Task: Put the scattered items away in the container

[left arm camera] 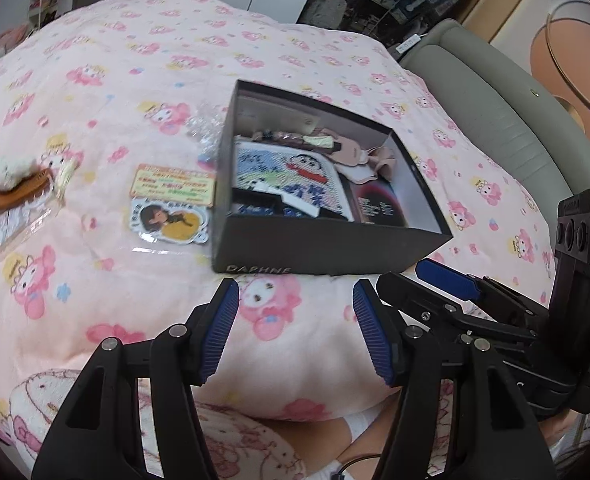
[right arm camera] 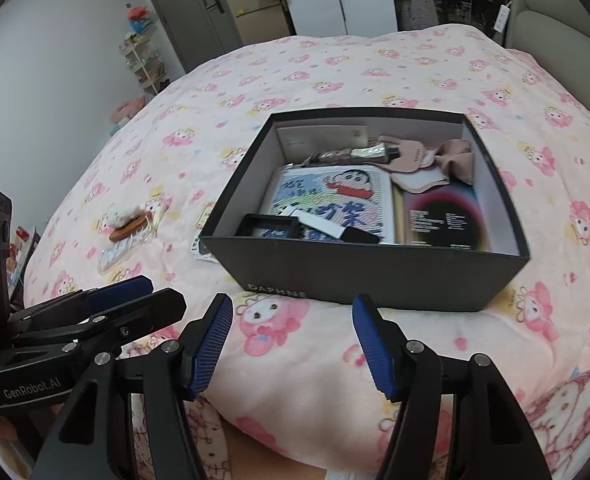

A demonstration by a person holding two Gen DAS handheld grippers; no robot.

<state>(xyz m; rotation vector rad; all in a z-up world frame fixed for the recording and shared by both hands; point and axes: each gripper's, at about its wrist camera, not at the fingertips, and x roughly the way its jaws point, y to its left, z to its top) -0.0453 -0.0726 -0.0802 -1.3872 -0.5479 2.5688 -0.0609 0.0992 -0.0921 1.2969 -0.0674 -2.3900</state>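
— Box (left arm camera: 327, 252) sits on the pink bedspread (left arm camera: 135, 80), dead ahead at twelve o'clock from both my grippers. It's the dark one lettered DAPHNE, already holding a cartoon pixel picture (right arm camera: 335, 196), a dark booklet (right arm camera: 443, 220) and some beige cloth pieces (right arm camera: 451, 160).

— And your grippers?

— Left gripper (left arm camera: 295, 332): jaws apart, nothing between them, just bedspread below. Right gripper (right arm camera: 293, 344): jaws apart too, also empty, and I see it at three o'clock in my left view.

— What's loose outside the box?

— From the left view, at nine o'clock of the box: an orange card (left arm camera: 173, 186) touching its wall, a figure sticker (left arm camera: 169, 224) just below that, a crinkled clear wrapper (left arm camera: 205, 128) near the far corner. Farther out at nine, a wooden comb (left arm camera: 19, 194) with a fluffy white toy (left arm camera: 11, 170) on it, lying on a clear sleeve (left arm camera: 13, 232).
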